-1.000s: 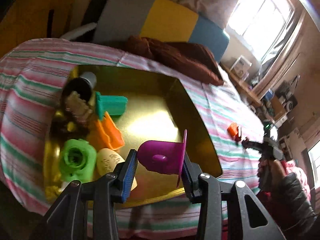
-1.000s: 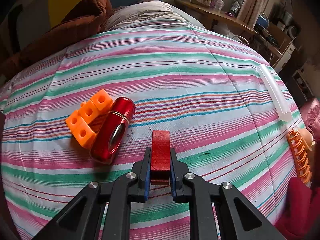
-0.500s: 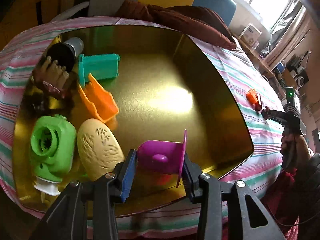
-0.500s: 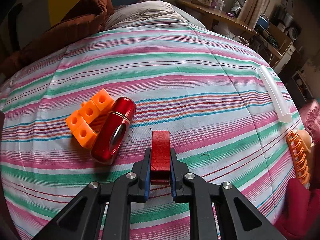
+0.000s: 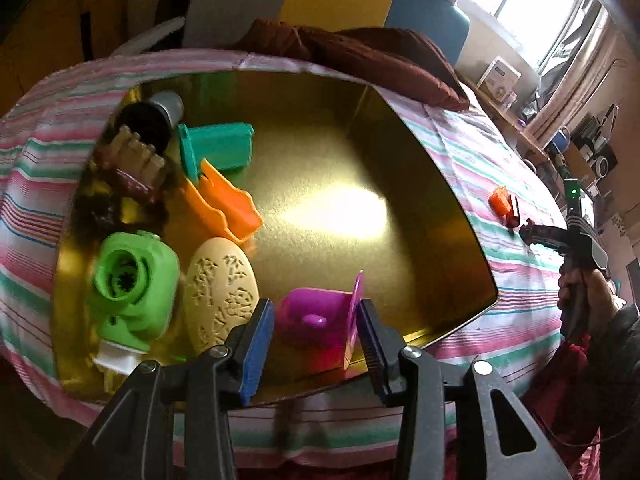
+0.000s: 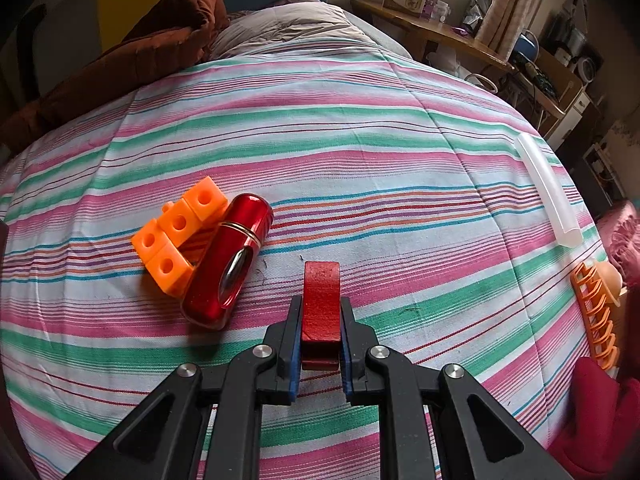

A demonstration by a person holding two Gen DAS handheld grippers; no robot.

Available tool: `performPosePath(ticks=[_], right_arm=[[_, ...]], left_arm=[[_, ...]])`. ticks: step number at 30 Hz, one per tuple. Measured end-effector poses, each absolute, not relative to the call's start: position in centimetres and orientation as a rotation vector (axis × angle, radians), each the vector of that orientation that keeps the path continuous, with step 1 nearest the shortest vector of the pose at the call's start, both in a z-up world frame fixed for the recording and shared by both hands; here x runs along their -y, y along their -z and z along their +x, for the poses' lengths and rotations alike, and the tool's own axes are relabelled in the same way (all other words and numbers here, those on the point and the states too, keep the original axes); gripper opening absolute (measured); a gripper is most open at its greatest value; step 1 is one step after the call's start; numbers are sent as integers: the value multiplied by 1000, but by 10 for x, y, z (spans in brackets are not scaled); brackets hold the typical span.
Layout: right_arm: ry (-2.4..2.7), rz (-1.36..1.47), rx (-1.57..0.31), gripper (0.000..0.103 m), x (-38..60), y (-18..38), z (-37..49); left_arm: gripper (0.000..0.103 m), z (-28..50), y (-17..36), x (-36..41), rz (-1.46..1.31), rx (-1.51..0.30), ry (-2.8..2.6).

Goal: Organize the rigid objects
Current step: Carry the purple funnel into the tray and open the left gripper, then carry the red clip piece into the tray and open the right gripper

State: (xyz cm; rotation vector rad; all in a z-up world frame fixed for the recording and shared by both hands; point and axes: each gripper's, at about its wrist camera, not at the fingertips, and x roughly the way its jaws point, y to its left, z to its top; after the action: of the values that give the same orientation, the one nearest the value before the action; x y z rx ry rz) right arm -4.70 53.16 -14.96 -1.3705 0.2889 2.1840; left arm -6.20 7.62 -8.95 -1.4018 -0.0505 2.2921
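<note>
My left gripper (image 5: 316,314) is shut on a purple plastic piece with a flat flange (image 5: 320,312), held low over the near edge of a gold tray (image 5: 420,208) on the striped bed. My right gripper (image 6: 321,304) is shut on a dark red block (image 6: 321,300) just above the bedspread. To its left lie an orange cube cluster (image 6: 176,232) and a shiny red bottle (image 6: 228,264), touching each other. The left wrist view also shows the right gripper (image 5: 532,234) far right in a person's hand, beside the orange cubes (image 5: 500,200).
In the tray's left half lie a green pump-like part (image 5: 132,284), a beige carved oval (image 5: 222,296), an orange scoop (image 5: 224,204), a teal piece (image 5: 218,146) and a dark cylinder (image 5: 160,112). A translucent tube (image 6: 548,192) and orange rack (image 6: 596,312) lie at the bed's right edge.
My left gripper has sunk toward the tray with the purple piece still in it, so the tray now fills more of the view. The right gripper and red block have not moved.
</note>
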Motion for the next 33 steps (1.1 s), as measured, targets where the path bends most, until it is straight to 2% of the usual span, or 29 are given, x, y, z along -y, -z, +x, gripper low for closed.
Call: performPosePath(ticks=[7, 12, 33], right_arm=[[-2184, -1367, -306, 15, -533, 147, -46], [-2185, -1367, -310, 15, -533, 147, -46], [-2181, -1338, -379, 15, -537, 144, -42]], left_arm=[[43, -52, 64, -61, -1292, 50, -2393], [43, -44, 53, -48, -1245, -34, -2507], [43, -25, 46, -46, -1200, -89, -2535]])
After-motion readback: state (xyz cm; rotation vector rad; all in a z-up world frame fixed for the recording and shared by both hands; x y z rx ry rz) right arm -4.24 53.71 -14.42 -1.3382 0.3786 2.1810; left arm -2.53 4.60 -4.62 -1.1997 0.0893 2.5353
